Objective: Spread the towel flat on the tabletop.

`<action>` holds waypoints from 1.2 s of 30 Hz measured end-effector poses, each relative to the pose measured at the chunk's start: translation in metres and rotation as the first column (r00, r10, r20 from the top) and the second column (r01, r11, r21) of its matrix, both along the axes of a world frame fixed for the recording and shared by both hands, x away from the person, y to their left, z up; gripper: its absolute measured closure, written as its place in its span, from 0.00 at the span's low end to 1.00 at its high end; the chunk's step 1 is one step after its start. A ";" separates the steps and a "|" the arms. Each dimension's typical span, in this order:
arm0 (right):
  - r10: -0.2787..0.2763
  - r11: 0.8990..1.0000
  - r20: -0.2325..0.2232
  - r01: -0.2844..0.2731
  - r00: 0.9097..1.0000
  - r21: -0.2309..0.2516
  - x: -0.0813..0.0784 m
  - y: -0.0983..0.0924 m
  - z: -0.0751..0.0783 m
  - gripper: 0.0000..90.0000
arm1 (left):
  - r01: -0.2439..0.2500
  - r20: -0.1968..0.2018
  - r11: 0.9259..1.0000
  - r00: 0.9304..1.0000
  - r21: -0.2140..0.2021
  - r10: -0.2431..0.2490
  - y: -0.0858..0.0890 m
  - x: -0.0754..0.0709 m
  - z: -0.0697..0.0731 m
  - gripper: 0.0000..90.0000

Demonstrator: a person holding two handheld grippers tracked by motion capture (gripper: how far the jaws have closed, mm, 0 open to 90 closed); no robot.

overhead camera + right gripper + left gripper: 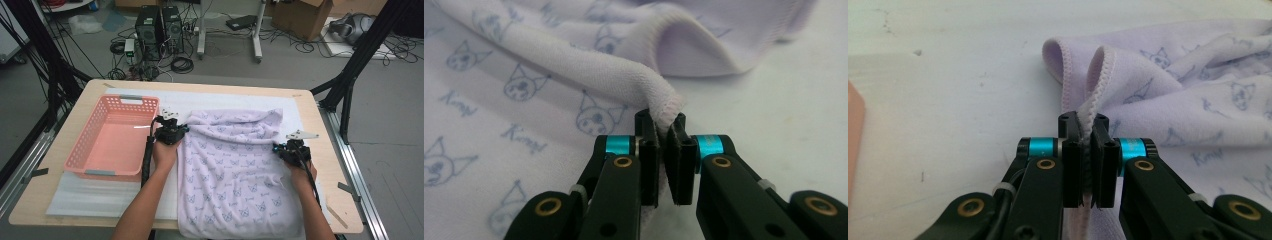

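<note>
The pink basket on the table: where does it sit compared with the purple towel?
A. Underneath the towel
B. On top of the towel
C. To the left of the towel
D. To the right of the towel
C: in the high view the pink basket sits at the left of the table, apart from the purple towel, which is spread out to its right.

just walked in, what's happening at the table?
A person is working a lilac printed towel with a handheld gripper in each hand. The left gripper is shut on the towel's stitched hem at its left edge, near the pink basket. The right gripper is shut on the hem at the right edge. The far part of the towel is bunched and folded over; the near part lies flat and hangs over the table edge. The basket looks empty. It looks like a fold in progress.
</note>
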State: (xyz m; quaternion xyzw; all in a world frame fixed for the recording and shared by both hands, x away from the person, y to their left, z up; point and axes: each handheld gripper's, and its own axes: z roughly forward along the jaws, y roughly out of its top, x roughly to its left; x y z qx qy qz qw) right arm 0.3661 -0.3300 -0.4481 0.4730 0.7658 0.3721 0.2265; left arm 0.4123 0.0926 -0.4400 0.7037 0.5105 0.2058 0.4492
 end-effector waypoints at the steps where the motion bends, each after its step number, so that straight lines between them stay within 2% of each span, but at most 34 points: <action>1: -0.005 1.000 0.006 0.005 1.000 0.017 0.003 -0.003 0.000 0.95 | 0.008 0.006 1.000 1.000 -0.004 -0.008 0.000 0.001 0.000 0.95; 4: -0.038 0.995 0.024 0.035 0.999 0.093 0.014 -0.013 0.002 0.95 | 0.048 0.033 0.999 0.998 -0.014 -0.047 0.000 0.005 -0.001 0.94; 6: -0.067 0.994 0.041 0.063 0.997 0.089 0.021 -0.018 0.005 0.95 | 0.074 0.032 0.997 0.997 -0.009 -0.074 0.000 0.009 0.000 0.94; 8: -0.082 0.994 0.050 0.078 0.995 0.082 0.026 -0.017 0.007 0.94 | 0.062 0.070 0.998 0.996 -0.005 -0.061 -0.002 0.010 0.002 0.94; 9: -0.082 0.994 0.046 0.078 0.996 0.076 0.028 -0.015 0.008 0.94 | 0.056 0.071 0.998 0.996 -0.010 -0.055 -0.001 0.010 0.003 0.93; 10: -0.078 0.995 0.050 0.075 0.996 0.064 0.028 -0.013 0.009 0.92 | 0.052 0.069 0.999 0.996 -0.003 -0.051 -0.001 0.009 0.003 0.90; 12: -0.068 0.996 0.046 0.066 0.997 0.054 0.025 -0.010 0.010 0.78 | 0.045 0.036 0.999 0.998 -0.015 -0.044 -0.001 0.007 0.005 0.63; 13: -0.071 0.997 0.051 0.069 0.996 0.045 0.023 -0.010 0.012 0.74 | 0.051 0.018 0.998 0.999 -0.026 -0.051 -0.001 0.005 0.006 0.54; 15: -0.071 0.996 0.070 0.066 0.995 0.064 0.017 -0.014 0.017 0.71 | 0.067 0.026 0.997 0.997 -0.024 -0.066 -0.002 -0.001 0.011 0.48; 20: -0.053 0.997 0.091 0.048 0.994 0.061 -0.003 -0.025 0.025 0.68 | 0.110 0.068 0.994 0.991 0.015 -0.111 -0.004 -0.023 0.019 0.46; 22: -0.041 0.998 0.089 0.037 0.995 0.054 -0.011 -0.029 0.027 0.67 | 0.137 0.047 0.990 0.989 0.018 -0.137 -0.003 -0.029 0.022 0.46; 24: -0.033 0.998 0.102 0.028 0.994 0.055 -0.021 -0.034 0.029 0.67 | 0.138 0.076 0.990 0.987 0.019 -0.139 -0.001 -0.037 0.024 0.46; 26: -0.032 0.997 0.110 0.025 0.993 0.066 -0.030 -0.039 0.030 0.67 | 0.153 0.081 0.988 0.985 0.016 -0.153 0.000 -0.045 0.024 0.46; 28: -0.032 0.996 0.108 0.023 0.994 0.080 -0.037 -0.044 0.029 0.67 | 0.177 0.072 0.984 0.982 0.016 -0.177 0.003 -0.053 0.022 0.46; 30: -0.020 0.997 0.088 0.013 0.996 0.080 -0.042 -0.045 0.027 0.67 | 0.196 0.057 0.980 0.979 0.011 -0.197 0.004 -0.062 0.016 0.46; 31: -0.013 0.997 0.094 0.006 0.995 0.075 -0.045 -0.045 0.026 0.67 | 0.211 0.033 0.977 0.977 0.020 -0.212 0.004 -0.066 0.013 0.46; 34: -0.001 0.996 0.080 -0.007 0.997 0.093 -0.053 -0.042 0.020 0.67 | 0.240 0.000 0.970 0.971 0.020 -0.240 0.005 -0.076 0.005 0.46; 36: 0.016 0.995 0.063 -0.022 0.998 0.095 -0.058 -0.039 0.014 0.67 | 0.267 -0.030 0.963 0.963 0.030 -0.266 0.005 -0.083 0.000 0.45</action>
